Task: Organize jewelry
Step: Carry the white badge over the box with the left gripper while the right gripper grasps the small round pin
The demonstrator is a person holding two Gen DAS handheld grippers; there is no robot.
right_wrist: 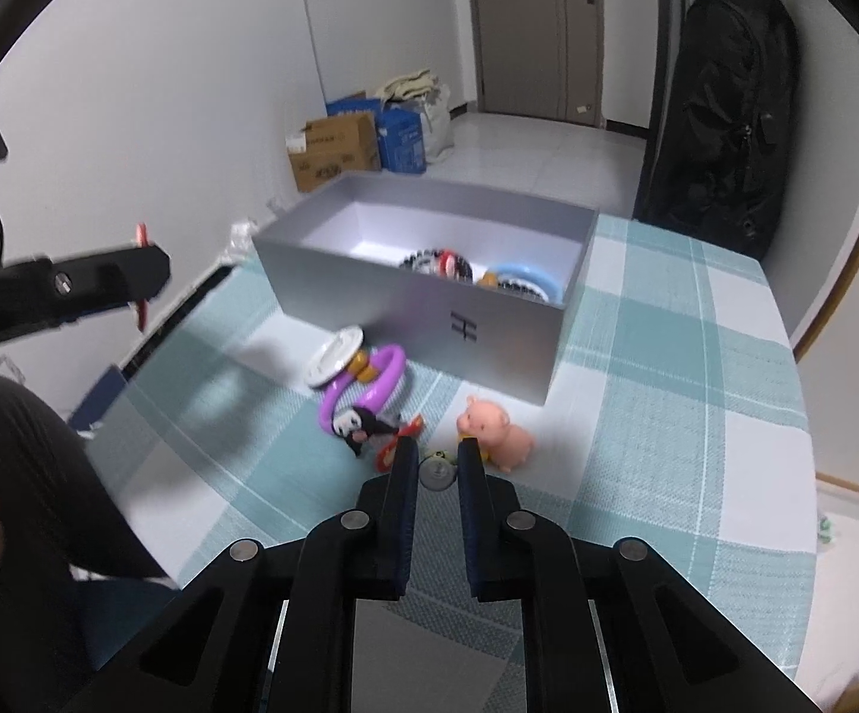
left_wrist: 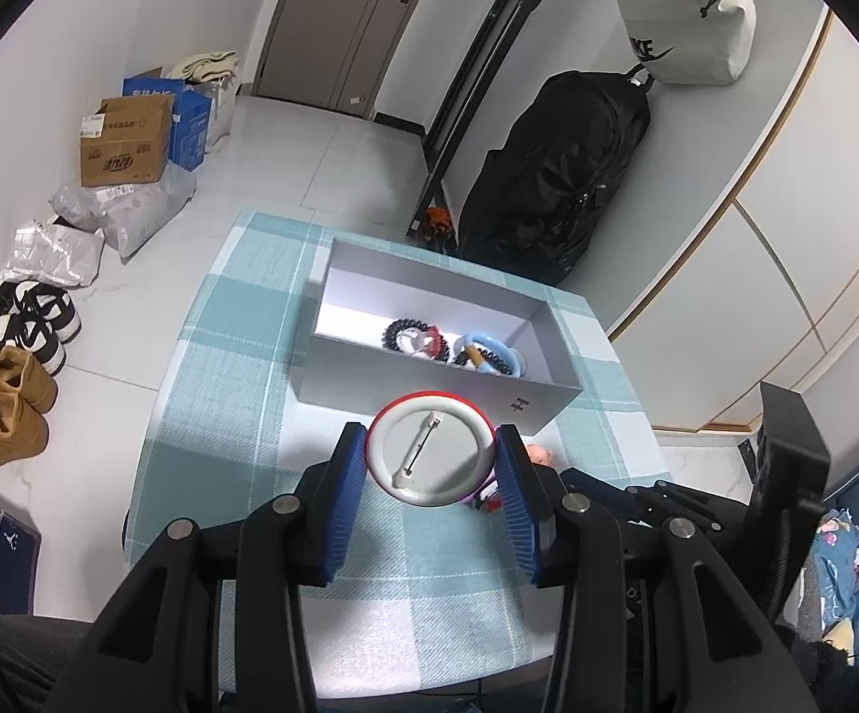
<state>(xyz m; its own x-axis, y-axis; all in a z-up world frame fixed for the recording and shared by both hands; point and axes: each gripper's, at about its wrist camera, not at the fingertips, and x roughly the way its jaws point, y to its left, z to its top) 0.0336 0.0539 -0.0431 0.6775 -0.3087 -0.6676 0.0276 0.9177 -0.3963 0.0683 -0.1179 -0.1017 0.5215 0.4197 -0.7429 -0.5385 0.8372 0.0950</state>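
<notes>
My left gripper [left_wrist: 432, 445] is shut on a round pin badge [left_wrist: 429, 451], red-rimmed with its white pinned back up, held above the table just short of the grey open box [left_wrist: 429, 374]. The box holds black bead bracelets [left_wrist: 414, 338] and a light blue ring [left_wrist: 489, 350]. In the right wrist view the box [right_wrist: 429, 309] stands behind a white badge [right_wrist: 334, 356], a purple ring [right_wrist: 370, 386], a penguin charm [right_wrist: 361, 425] and a pink pig [right_wrist: 495, 428]. My right gripper [right_wrist: 436, 451] is low over the cloth, its jaws narrowly apart around a small round silver piece [right_wrist: 436, 473].
The table has a teal and white checked cloth [left_wrist: 239, 416]. On the floor to the left lie shoes [left_wrist: 8, 410], plastic parcels and cardboard boxes [left_wrist: 126, 142]. A black bag [left_wrist: 554, 178] hangs beyond the table. A dark stand [left_wrist: 786, 457] rises at the right.
</notes>
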